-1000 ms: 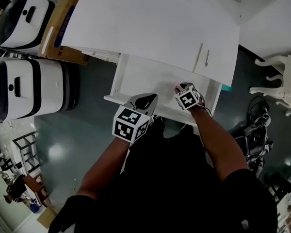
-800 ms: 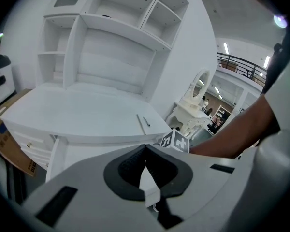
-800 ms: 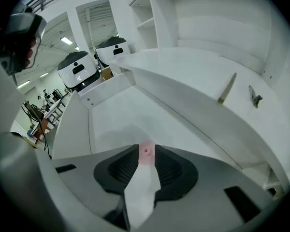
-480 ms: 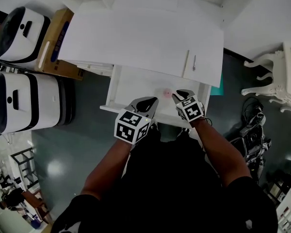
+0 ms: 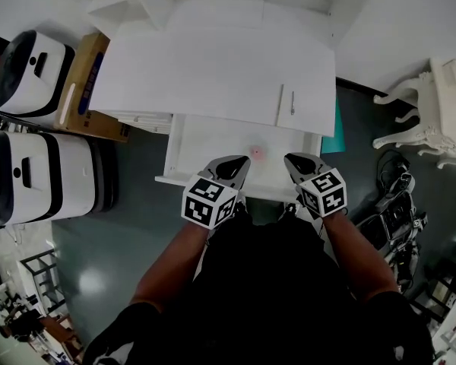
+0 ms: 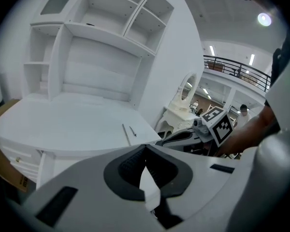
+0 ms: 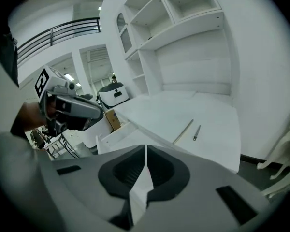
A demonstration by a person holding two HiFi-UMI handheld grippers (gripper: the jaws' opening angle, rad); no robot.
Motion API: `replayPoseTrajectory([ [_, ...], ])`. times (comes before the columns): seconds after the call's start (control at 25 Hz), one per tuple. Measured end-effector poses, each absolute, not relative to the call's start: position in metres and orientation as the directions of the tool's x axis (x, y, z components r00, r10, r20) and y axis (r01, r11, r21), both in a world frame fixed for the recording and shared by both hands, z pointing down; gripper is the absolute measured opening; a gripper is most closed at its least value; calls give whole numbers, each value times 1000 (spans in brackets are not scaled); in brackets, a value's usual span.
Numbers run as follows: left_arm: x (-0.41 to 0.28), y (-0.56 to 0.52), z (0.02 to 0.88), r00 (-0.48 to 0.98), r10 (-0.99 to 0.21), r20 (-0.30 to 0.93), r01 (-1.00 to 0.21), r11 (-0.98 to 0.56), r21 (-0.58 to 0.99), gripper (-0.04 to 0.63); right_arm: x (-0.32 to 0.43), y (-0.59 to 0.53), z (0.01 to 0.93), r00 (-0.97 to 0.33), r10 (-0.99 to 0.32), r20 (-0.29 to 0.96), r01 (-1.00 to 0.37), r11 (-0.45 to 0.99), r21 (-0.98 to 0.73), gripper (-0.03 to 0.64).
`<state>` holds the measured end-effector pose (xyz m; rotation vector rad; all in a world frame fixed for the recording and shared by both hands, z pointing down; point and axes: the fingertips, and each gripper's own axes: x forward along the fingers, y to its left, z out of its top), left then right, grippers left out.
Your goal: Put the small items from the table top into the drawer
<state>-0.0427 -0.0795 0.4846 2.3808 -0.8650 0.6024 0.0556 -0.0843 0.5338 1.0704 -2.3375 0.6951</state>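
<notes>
A small pink item (image 5: pixel 255 152) lies in the open white drawer (image 5: pixel 207 138) under the white table top (image 5: pixel 213 59). No small items show on the table top. My left gripper (image 5: pixel 239 161) hangs shut and empty over the drawer's front edge, left of the pink item. To the item's right my right gripper (image 5: pixel 292 160) is also shut and holds nothing. In the left gripper view the left gripper (image 6: pixel 145 148) has its jaws together, with the right gripper (image 6: pixel 203 129) beyond. In the right gripper view the right gripper (image 7: pixel 145 148) faces the table top (image 7: pixel 183 115).
Two white machines (image 5: pixel 38 40) (image 5: pixel 38 154) and a cardboard box (image 5: pixel 91 55) stand left of the table. A white ornate chair (image 5: pixel 433 101) and cabled gear (image 5: pixel 399 204) are on the floor at the right. A metal handle (image 5: pixel 292 101) sits on the table's right door.
The right gripper let go of the pink item in the drawer and drew back to the right, toward the person. The left gripper barely moved.
</notes>
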Motion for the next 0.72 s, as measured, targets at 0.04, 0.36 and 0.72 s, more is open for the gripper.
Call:
replayPoseTrajectory([
  [0.04,-40,-80,484,697,-443,563,-679,-660,321,3,61,-83,528,-581,-556,594,-792,556,-254,36],
  [0.36,-25,-82,475,714,-424,557,-647,-704,293,3,102,-76,493,-497,-661,561,-854,488,-182,31],
  [0.72,-6,-78,468,735,-408,542,-618,-732,287,3,136,-65,473,-443,-721,533,-890,426,-163,31],
])
